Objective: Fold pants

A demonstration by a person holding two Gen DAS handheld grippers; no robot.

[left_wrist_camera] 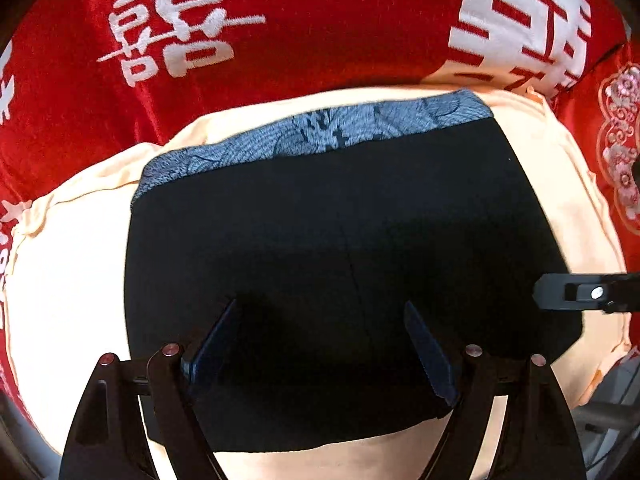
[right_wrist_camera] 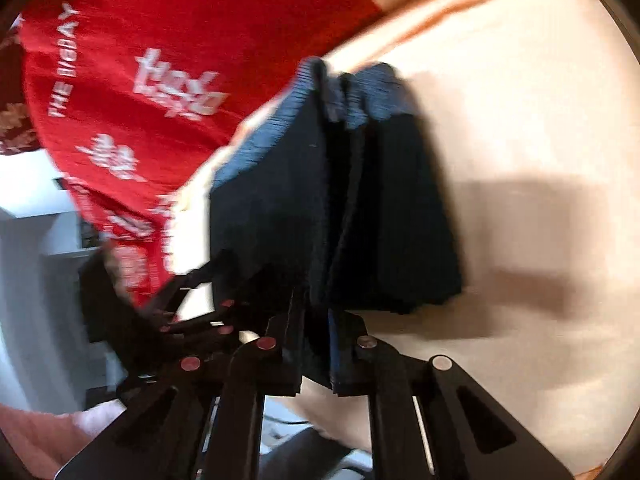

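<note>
Left wrist view showed a red satin bedspread [left_wrist_camera: 320,32] embroidered with large white characters filling the far part of the scene. On it lay a cream cloth [left_wrist_camera: 68,264], spread flat and reaching to the near edge. The black pants [left_wrist_camera: 340,220] rested on that cream cloth, folded into a broad dark panel, with a blue-grey patterned waistband [left_wrist_camera: 320,128] along the far edge. The left gripper [left_wrist_camera: 320,344] pointed steeply down over the near part of the pants, its blue-padded fingers [left_wrist_camera: 430,354] spread wide apart with nothing pressed between them. At the right edge of this view, the tip of the right gripper [left_wrist_camera: 580,292] reached in at the right side of the pants.

Right wrist view, blurred, showed the right gripper [right_wrist_camera: 318,344] with its fingers drawn together, clamped on a bunched edge of the pants [right_wrist_camera: 280,200], which rose in folds above the cream cloth [right_wrist_camera: 520,120].
</note>
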